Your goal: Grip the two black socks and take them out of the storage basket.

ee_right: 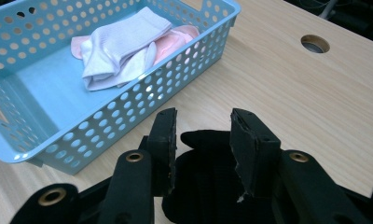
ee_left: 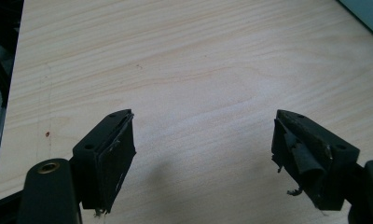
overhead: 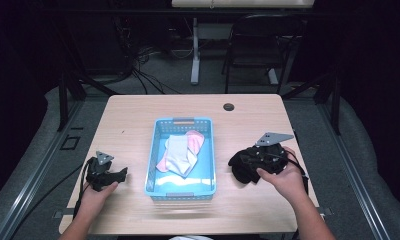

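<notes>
Your right tool (ee_right: 201,126) hangs with jaws apart over a black sock (ee_right: 208,186) beside the blue basket (ee_right: 128,126); your left tool (ee_left: 203,140) gapes wide, gripping nothing, above the table (ee_left: 198,60).

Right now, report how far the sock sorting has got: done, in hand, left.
Done: a white sock and a pink sock lie together in the blue basket. In hand: the right gripper is over a black sock on the table beside the basket, jaws apart with the sock between them, not pressed. The left gripper is open over bare table. Left: the black sock into the basket.
</notes>
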A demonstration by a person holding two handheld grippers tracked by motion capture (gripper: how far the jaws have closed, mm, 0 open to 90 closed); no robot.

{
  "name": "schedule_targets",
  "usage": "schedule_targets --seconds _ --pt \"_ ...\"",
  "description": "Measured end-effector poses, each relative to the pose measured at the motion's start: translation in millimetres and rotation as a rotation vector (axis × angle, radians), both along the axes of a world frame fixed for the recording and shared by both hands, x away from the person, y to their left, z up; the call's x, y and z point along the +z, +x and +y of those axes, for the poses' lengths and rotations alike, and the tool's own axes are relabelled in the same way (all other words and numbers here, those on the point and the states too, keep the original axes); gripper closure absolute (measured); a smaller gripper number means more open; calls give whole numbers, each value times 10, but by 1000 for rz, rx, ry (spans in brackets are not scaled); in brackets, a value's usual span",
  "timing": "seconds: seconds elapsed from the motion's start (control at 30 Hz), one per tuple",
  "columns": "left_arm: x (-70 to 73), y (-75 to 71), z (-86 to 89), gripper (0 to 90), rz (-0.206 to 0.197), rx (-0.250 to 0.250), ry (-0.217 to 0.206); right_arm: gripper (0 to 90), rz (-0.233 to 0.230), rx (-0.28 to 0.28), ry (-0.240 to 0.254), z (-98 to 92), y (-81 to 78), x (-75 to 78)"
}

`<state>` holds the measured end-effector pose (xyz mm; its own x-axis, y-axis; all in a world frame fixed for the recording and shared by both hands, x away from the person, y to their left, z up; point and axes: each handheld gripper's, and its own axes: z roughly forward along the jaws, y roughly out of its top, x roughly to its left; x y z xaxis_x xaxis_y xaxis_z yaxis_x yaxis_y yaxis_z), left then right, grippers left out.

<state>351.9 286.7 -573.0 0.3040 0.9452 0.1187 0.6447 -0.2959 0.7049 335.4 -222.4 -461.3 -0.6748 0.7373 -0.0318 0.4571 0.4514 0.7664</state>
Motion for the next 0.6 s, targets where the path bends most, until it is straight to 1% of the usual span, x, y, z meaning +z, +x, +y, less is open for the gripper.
schedule_targets --seconds 0.03,0.1,0.13,0.2,0.3,0.4,0.43,0.47,0.5,0.53,0.6 --pt "0 0 0 212 0 0 0 612 3 6 5 12 -17 -12" --pt "1 -2 -1 212 0 0 0 612 6 13 -12 37 -47 -42" --pt "1 -2 -1 212 0 0 0 612 6 13 -12 37 -47 -42" --pt "1 -3 0 212 1 0 0 612 7 11 -24 60 -78 -103" --pt "1 -2 0 212 0 -1 0 612 5 5 -28 66 -97 -143" --pt "1 -2 -1 213 0 0 1 612 21 4 -5 74 -133 -237" --pt "1 -2 -1 212 0 0 1 612 21 4 -5 74 -133 -237" --pt "1 -3 -2 212 0 -1 1 612 28 5 12 80 -150 -292" --pt "1 -3 -2 213 0 -1 1 612 28 5 12 80 -150 -292" --pt "2 -3 -3 212 2 -3 3 613 31 -1 11 83 -163 -343" --pt "2 -5 -7 213 2 -1 2 612 37 -3 22 86 -173 -395"
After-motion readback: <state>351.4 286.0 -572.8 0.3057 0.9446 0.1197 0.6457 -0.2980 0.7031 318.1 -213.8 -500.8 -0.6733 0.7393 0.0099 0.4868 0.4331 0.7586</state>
